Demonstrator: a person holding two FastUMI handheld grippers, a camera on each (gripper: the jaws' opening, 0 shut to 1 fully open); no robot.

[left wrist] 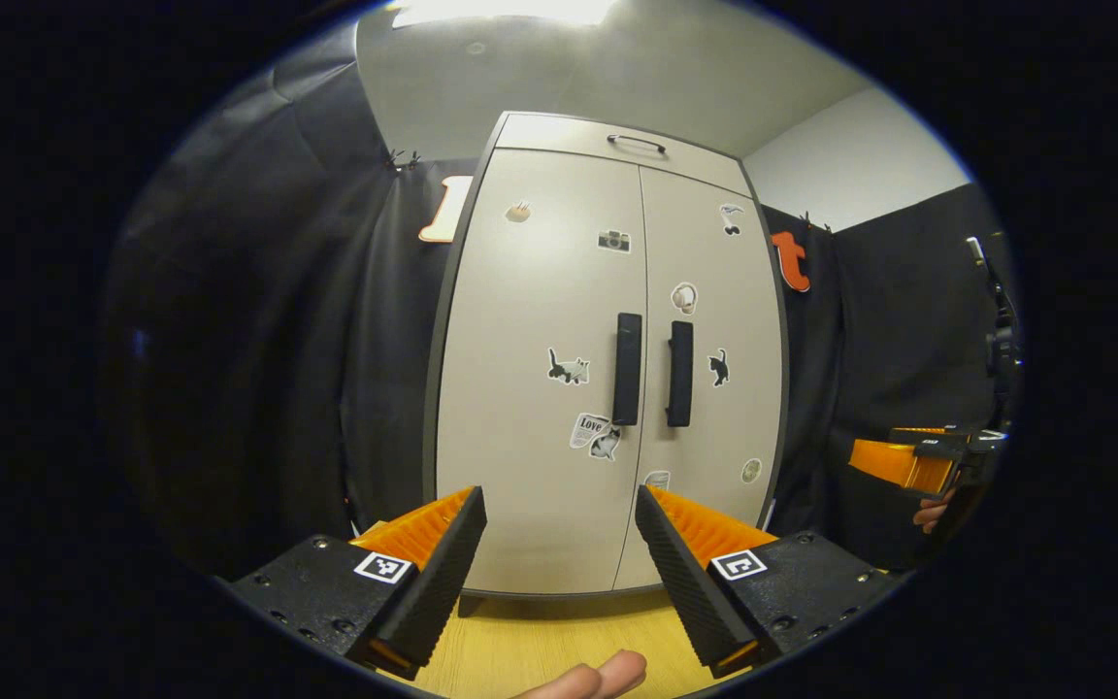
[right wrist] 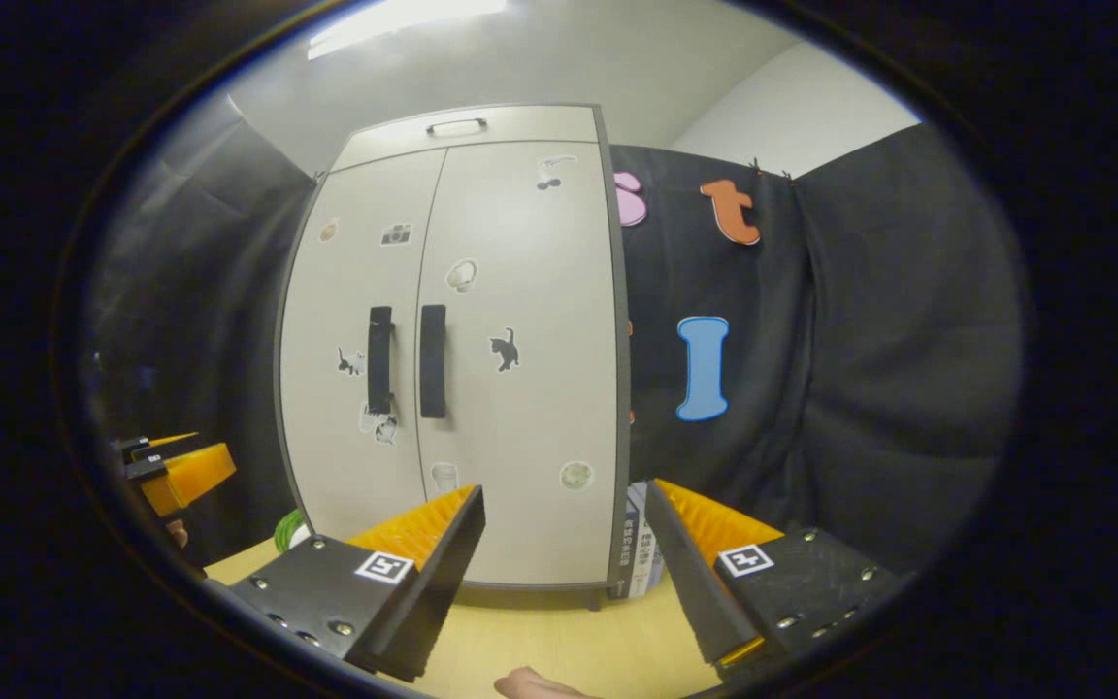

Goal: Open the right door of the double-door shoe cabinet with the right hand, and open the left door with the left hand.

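A pale grey double-door shoe cabinet point(left wrist: 540, 291) point(right wrist: 520, 291) stands ahead with both doors closed. The left door's black vertical handle point(left wrist: 627, 369) point(right wrist: 379, 359) and the right door's black handle point(left wrist: 680, 374) point(right wrist: 433, 361) sit side by side at the middle seam. Small stickers dot both doors. My left gripper point(left wrist: 561, 505) is open, well short of the cabinet, roughly in line with the left door. In the right gripper view my right gripper point(right wrist: 564, 500) is open too, off to the right of the handles and apart from the cabinet. Neither holds anything.
The cabinet stands on a light wooden floor point(left wrist: 540, 650). A top drawer with a handle point(left wrist: 635, 143) sits above the doors. Books point(right wrist: 639, 549) lean beside the cabinet's right foot, and a green object point(right wrist: 289, 532) lies at its left. Black cloth hangs on both sides.
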